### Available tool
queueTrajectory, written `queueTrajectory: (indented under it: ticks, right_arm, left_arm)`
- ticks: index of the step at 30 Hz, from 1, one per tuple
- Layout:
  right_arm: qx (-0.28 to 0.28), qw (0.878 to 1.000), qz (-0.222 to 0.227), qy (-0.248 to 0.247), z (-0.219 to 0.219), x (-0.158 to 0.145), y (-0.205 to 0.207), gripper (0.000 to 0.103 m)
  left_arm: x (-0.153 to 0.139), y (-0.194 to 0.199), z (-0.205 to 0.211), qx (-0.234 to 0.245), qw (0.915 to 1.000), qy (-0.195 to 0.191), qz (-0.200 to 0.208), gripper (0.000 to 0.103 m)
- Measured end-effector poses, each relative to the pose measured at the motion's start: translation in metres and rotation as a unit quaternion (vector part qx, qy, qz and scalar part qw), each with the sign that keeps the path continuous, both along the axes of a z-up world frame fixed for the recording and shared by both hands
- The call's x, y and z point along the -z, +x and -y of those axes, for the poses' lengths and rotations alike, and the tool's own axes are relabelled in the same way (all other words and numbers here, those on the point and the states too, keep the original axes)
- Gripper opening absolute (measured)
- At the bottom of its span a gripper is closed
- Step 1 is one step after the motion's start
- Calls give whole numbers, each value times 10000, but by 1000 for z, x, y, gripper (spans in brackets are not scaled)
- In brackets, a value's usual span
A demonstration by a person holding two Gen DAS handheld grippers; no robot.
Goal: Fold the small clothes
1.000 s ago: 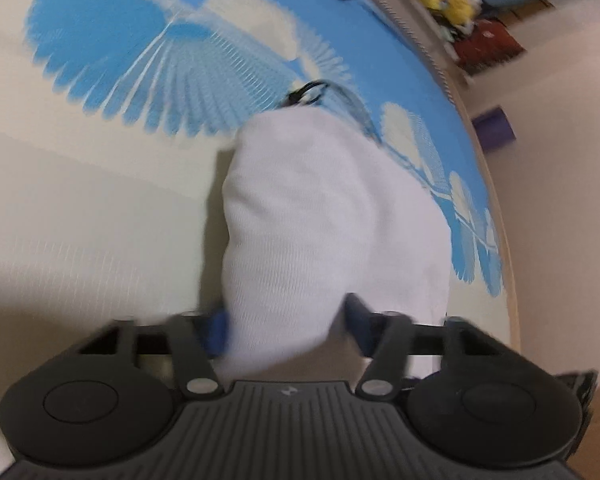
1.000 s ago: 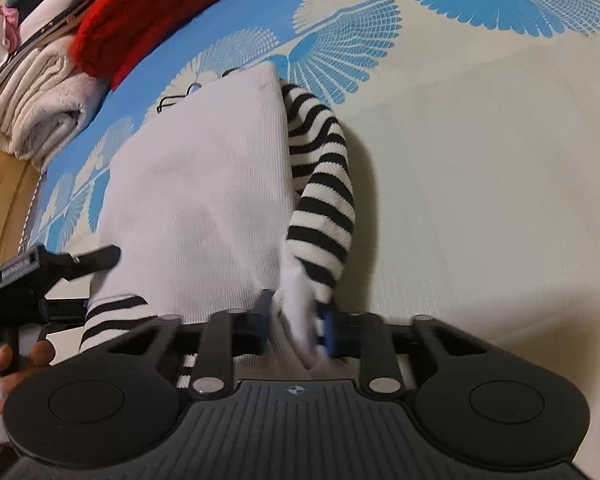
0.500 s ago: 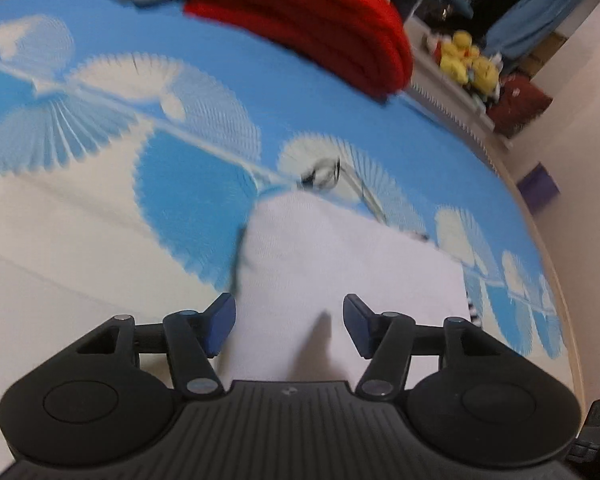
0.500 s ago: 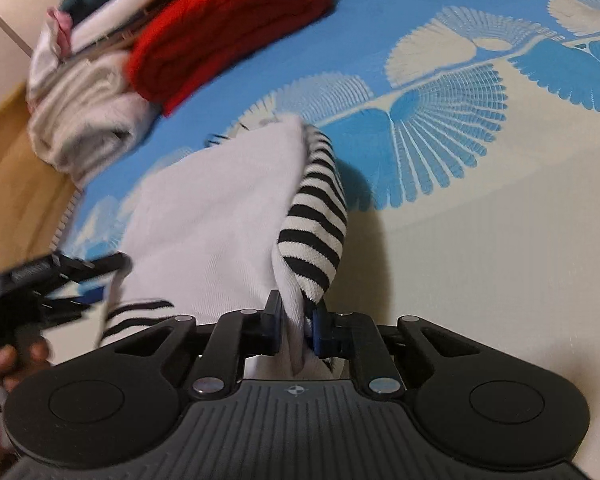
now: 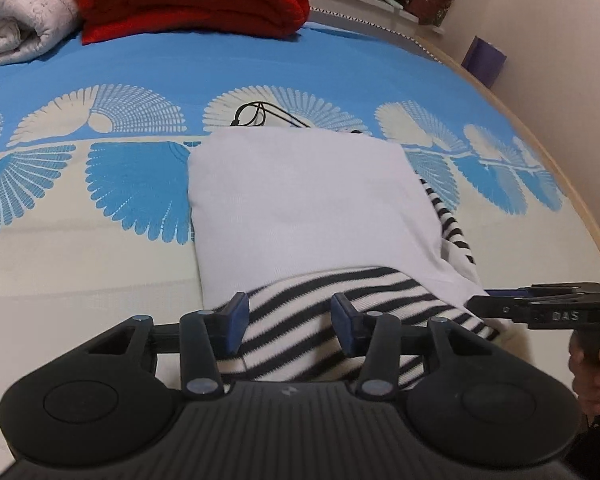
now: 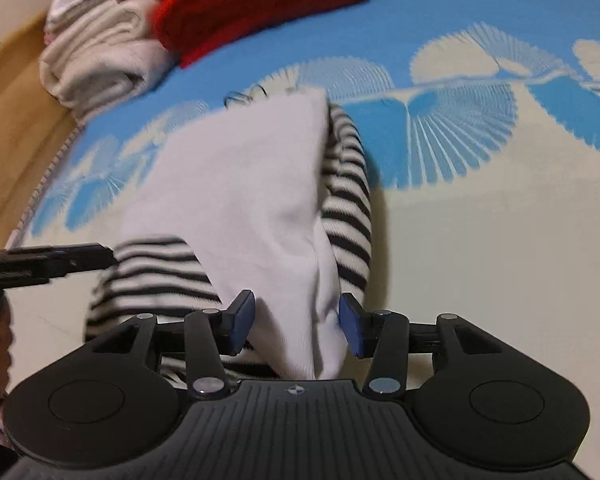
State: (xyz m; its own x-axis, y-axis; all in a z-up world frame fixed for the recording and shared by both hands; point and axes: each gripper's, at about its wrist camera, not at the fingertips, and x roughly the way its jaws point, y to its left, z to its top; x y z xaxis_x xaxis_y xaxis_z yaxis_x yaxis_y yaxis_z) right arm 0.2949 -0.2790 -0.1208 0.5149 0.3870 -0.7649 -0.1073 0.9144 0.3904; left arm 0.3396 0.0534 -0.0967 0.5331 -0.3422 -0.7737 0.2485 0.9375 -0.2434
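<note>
Garment (image 5: 312, 200), white with striped sleeves, lies folded on the blue-and-cream sheet (image 5: 100, 240). Left gripper (image 5: 287, 320) and right gripper (image 6: 296, 320) both hover at its near edge, jaws wide, gripping nothing.

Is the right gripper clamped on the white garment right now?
No, the right gripper is open, its blue pads apart around the white garment's near fold.

The right gripper (image 6: 296, 326) has its blue-padded jaws apart around a fold of the white knit garment with black-striped sleeves (image 6: 240, 184), lying on the blue-and-cream fan-patterned bedspread (image 6: 500, 220); the left gripper's (image 6: 60, 260) black tip touches a striped sleeve
</note>
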Motion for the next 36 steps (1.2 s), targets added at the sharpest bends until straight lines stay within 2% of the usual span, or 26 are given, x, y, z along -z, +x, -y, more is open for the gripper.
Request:
queueTrajectory:
  ticks: [1,3,5,7,9,11,13,15,17,18,20,22,24,25,27,28,29,31,32,33,35,36]
  right_arm:
    - [29,10000,-53,31,2,0,0,48]
    - [-73,9998,-120,173,4,-1,-3,36]
    - [-230,9993,-136,248,5,-2,-6,8]
    - [-175,9990,7,417,13,-7,-9,6]
    - [87,9962,149,857,31,-19,-13,6]
    - [205,9942,179,1037,42,-26,-15,5]
    - [179,9971,-25,745,43,-20,-15,5]
    - [263,9968,-581,475,42,2,-9,5]
    - [276,9949,-905,334,39,18,-5,4]
    - [241,9955,-888,235,36,19,-4,4]
    - [199,9971,-704,225,34,9,-4,5]
    - [282,9989,-317,193,37,-9,-8,10]
    - [163,9994,278,-86,34,-27,-16,10]
    - [8,9984,531,-208,30,-33,-18,14]
    - [-281,9975,631,-114,22,-32,-19,20]
    - [-437,9975,551,-66,16,-27,-17,23]
    - [-570,9973,394,-241,8,-18,-14,24]
    - [-650,9939,-49,-888,-5,2,-6,24]
    - [-582,9922,-226,-1075,-5,10,-4,24]
    - [-473,9928,-315,-1053,-1,11,-4,24]
    - [-80,9962,-306,-816,10,-2,-9,25]
    - [34,9968,-126,-782,14,-17,-15,27]
  left_arm:
    - [-3,-4,0,11,10000,-40,25,50]
    - [-7,-10,0,71,9999,-65,47,49]
    - [-6,-14,3,112,9999,83,-6,44]
    - [-4,-16,4,51,9998,174,-78,36]
    - [-8,-18,2,-5,10000,28,-77,34]
    - [-9,-19,3,-43,9999,-68,-116,34]
    - [6,-13,9,14,9989,116,-464,32]
    - [30,-9,19,114,9946,515,-891,32]
    - [31,-10,24,166,9941,641,-856,32]
    - [27,-10,22,128,9946,596,-844,32]
    - [17,-12,15,45,9956,516,-783,33]
    - [4,-17,4,-117,9971,447,-601,32]
    - [-1,-22,-5,-279,9971,342,-620,32]
    - [0,-23,-8,-325,9964,333,-704,32]
    - [15,-24,-3,-285,9924,559,-1055,33]
    - [24,-23,2,-206,9900,738,-1184,34]
    - [28,-23,7,-155,9889,886,-1186,34]
    - [24,-25,11,-234,9890,971,-1088,41]
    - [19,-28,10,-334,9893,996,-1011,43]
    - [12,-33,9,-442,9893,1031,-932,49]
    - [-13,-53,7,-620,9892,1191,-581,66]
    - [-27,-65,8,-642,9896,1254,-301,84]
